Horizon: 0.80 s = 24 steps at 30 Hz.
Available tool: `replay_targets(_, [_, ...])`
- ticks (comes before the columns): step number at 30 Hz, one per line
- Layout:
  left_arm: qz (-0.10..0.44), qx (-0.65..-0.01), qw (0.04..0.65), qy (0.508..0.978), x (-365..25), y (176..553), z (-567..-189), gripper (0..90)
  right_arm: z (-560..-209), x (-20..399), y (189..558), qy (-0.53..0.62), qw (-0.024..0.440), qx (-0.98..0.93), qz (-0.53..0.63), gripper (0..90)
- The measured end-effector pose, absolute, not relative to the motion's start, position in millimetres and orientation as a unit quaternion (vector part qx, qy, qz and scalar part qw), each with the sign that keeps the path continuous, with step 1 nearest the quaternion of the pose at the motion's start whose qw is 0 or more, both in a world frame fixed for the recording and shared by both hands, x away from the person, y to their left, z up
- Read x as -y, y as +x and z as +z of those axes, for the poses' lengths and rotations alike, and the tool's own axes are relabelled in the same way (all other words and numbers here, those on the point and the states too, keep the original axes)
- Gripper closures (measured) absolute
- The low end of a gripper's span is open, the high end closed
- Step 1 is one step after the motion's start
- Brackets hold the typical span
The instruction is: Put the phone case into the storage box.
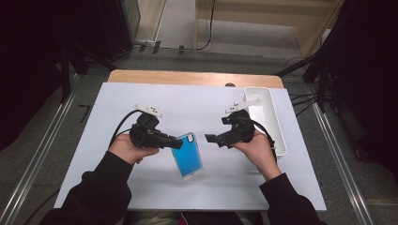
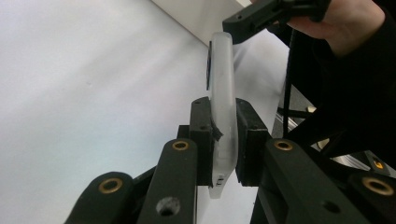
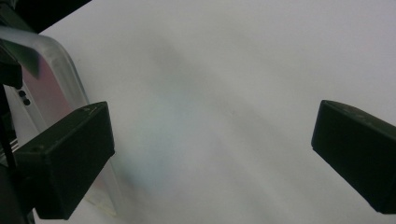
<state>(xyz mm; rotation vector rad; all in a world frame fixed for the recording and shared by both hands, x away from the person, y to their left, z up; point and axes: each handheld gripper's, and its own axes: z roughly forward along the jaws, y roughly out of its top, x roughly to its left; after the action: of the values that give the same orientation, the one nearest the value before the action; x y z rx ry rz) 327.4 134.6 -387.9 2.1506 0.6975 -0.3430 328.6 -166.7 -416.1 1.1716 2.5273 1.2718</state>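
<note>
A phone in a clear case with a blue screen (image 1: 187,157) hangs tilted just above the white table sheet (image 1: 197,101). My left gripper (image 1: 175,143) is shut on its upper left corner. In the left gripper view the phone (image 2: 222,60) stands edge-on, with the left gripper (image 2: 224,109) clamping its sides between both pads. My right gripper (image 1: 217,131) is open, just right of the phone's top edge and not touching it. In the right gripper view the right gripper (image 3: 212,158) has its jaws spread wide over bare sheet, and the clear case (image 3: 56,74) lies beside its left jaw.
A long white bin (image 1: 267,117) sits at the right edge of the sheet, behind my right hand (image 1: 256,147). The wooden table edge (image 1: 195,77) runs along the back. Dark stands and cables surround the table on the floor.
</note>
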Motion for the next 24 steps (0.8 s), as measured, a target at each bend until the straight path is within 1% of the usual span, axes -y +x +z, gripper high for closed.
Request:
replay_targets(14, [-0.116, -0.305, 0.421, 0.846, -144, 331, -380, 79.4, -424, 164, 314, 0.393, 0.056, -0.821, 0.410, 0.0])
replay_targets(24, [-0.090, -0.322, 0.419, 0.844, -149, 333, -375, 79.4, -429, 160, 303, 0.397, 0.064, -0.817, 0.413, 0.0])
